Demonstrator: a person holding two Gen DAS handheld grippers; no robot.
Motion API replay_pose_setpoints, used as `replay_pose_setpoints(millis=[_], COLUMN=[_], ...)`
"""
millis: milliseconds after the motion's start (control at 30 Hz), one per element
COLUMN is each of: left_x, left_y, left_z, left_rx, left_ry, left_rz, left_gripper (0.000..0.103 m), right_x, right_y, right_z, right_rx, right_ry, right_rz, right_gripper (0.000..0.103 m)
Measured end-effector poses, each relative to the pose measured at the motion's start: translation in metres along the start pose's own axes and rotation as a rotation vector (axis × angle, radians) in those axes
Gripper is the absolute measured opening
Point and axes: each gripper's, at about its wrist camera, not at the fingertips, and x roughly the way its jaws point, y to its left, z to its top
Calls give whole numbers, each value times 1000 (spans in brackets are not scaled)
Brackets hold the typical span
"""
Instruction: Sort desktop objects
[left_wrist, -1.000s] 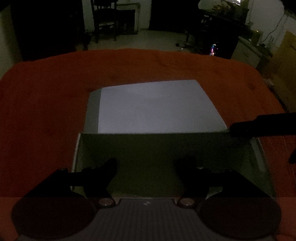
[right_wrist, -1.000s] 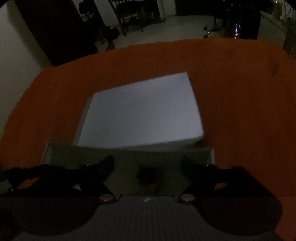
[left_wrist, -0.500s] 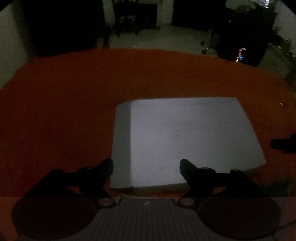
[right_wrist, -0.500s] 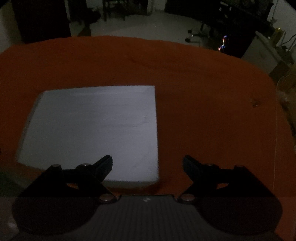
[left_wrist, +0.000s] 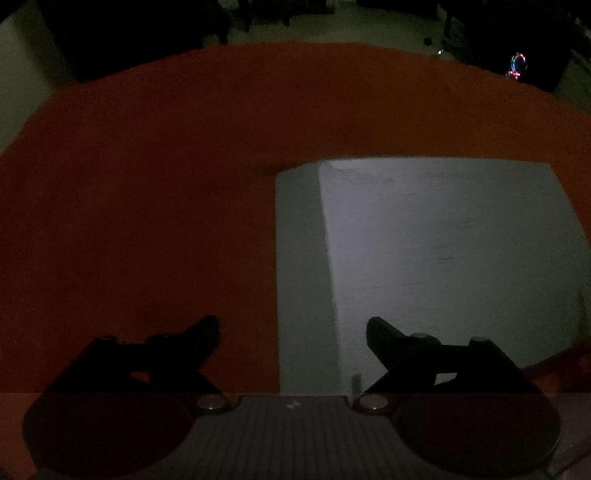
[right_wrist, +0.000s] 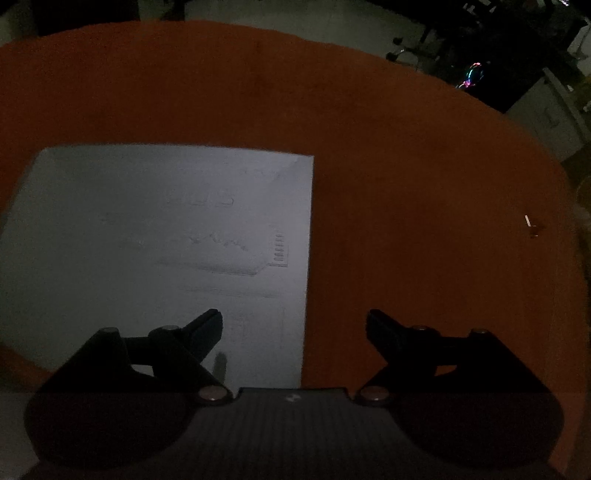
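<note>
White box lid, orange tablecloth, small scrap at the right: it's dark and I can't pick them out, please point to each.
White box lid (right_wrist: 155, 229): right wrist view, top face.
Orange tablecloth (left_wrist: 147, 184): left wrist view, bare cloth.
Small scrap (right_wrist: 527, 220): right wrist view, its pale end.

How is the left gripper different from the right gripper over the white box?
The left gripper straddles the white box's left edge, with the orange tabletop under its left finger. The right gripper straddles the box's right edge, with its left finger over the printed top. Both have nothing between their fingers, and both are opening.

left wrist: steeply down, close over box (left_wrist: 443, 258) | right wrist: same | shared: box (right_wrist: 155, 240), red tabletop (left_wrist: 147, 184)
</note>
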Motion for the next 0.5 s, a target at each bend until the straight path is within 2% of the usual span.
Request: replay_pose_setpoints(millis=[133, 167, 233, 300, 400, 500], left_x=[29, 36, 48, 60, 69, 72], left_y=[7, 7, 1, -1, 4, 7], left_z=[-1, -2, -5, -8, -8, -8], left_rx=[-15, -15, 4, -8, -60, -67], left_ry=[55, 68, 80, 93, 85, 86], left_rz=[-55, -63, -85, -113, -170, -210], left_gripper=[87, 87, 89, 103, 103, 102], right_x=[30, 35, 43, 49, 59, 63], right_y=[2, 2, -1, -5, -5, 4], right_z=[3, 2, 1, 1, 2, 2], right_rx=[-11, 2, 42, 79, 91, 70], right_ry=[48, 53, 40, 45, 86, 110], right_rz=[-10, -1, 25, 67, 164, 187], right_gripper=[92, 98, 103, 103, 103, 103])
